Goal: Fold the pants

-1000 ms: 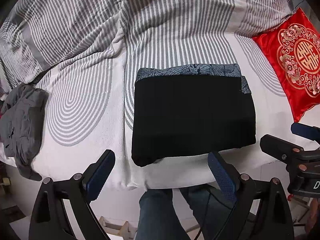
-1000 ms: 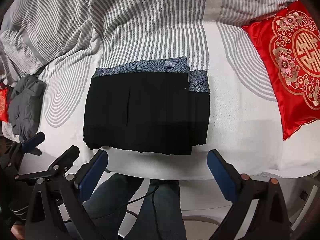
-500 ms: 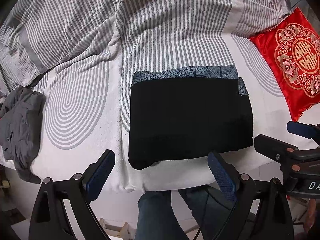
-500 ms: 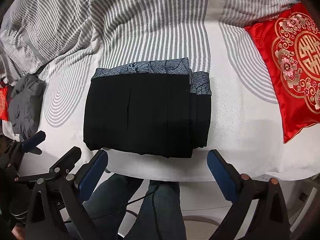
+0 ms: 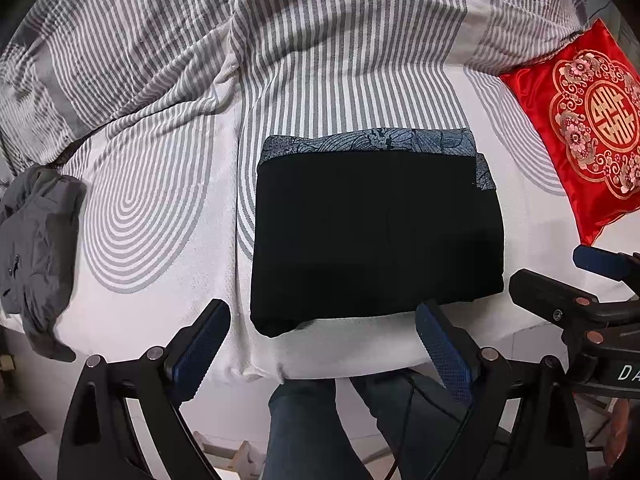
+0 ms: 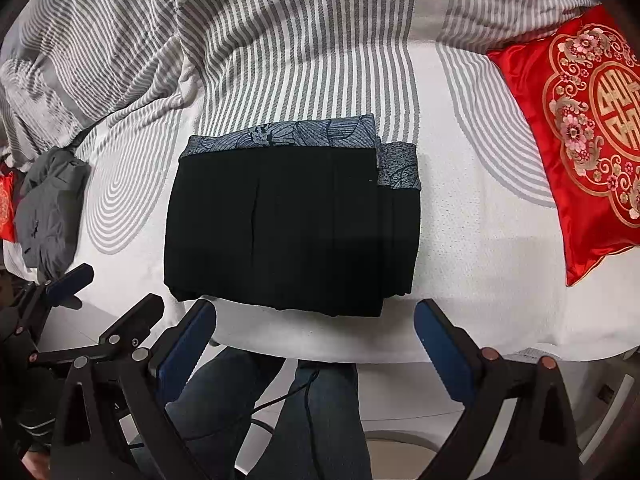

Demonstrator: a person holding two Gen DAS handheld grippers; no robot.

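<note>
Pants (image 5: 376,232) lay folded in a neat black rectangle near the bed's (image 5: 360,348) front edge, patterned waistband at the far side. You held both grippers, left (image 5: 322,340) & right (image 6: 314,338), off the bed w/ fingers spread wide, gripping nothing.

We see a bed (image 5: 132,292) with a white sheet that has gray rings. A gray striped blanket (image 5: 340,40) lies at the far side of the bed. A red pillow (image 5: 580,120) with gold flowers sits on the bed's right side. A crumpled gray cloth (image 5: 36,248) lies at the bed's left edge.
</note>
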